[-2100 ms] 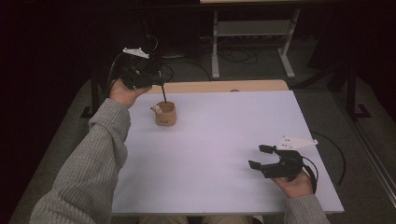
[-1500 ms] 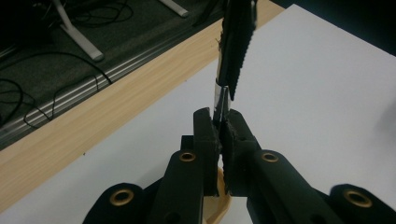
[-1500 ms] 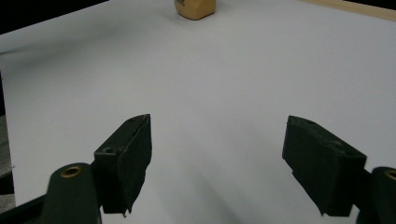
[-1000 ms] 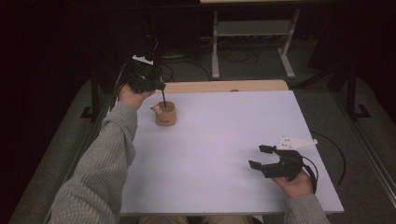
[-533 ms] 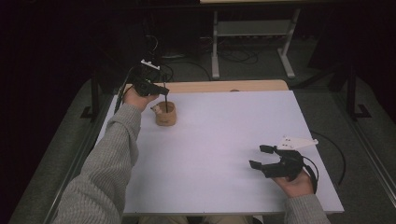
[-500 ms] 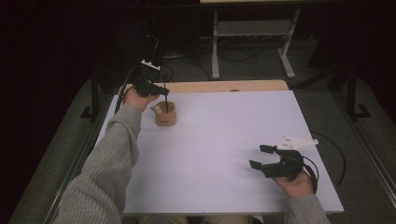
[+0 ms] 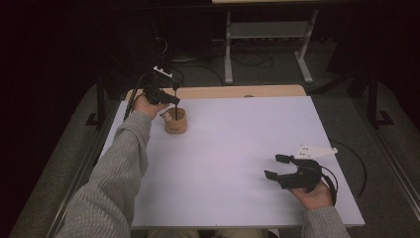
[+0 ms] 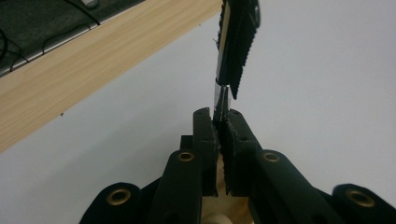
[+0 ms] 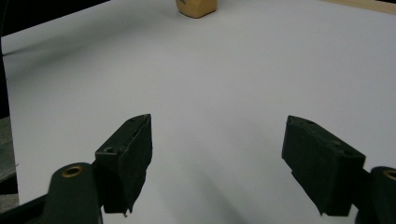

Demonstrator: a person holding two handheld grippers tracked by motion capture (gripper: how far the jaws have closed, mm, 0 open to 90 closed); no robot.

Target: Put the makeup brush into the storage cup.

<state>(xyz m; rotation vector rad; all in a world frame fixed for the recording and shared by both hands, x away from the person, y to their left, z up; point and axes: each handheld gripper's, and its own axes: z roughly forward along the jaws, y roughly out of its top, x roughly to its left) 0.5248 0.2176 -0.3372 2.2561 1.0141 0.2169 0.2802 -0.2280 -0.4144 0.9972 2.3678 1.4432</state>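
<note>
your left gripper (image 7: 174,100) has its jaws clamped on a thin dark tool (image 8: 236,51), above the wooden cup (image 7: 175,120) near the far left of the white table (image 7: 237,148). your right gripper (image 7: 278,167) rests near the right edge, jaws apart, holding nothing.

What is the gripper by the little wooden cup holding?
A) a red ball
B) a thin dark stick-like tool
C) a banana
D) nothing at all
B: the left gripper is shut on a thin dark tool, held over the wooden cup.
</note>
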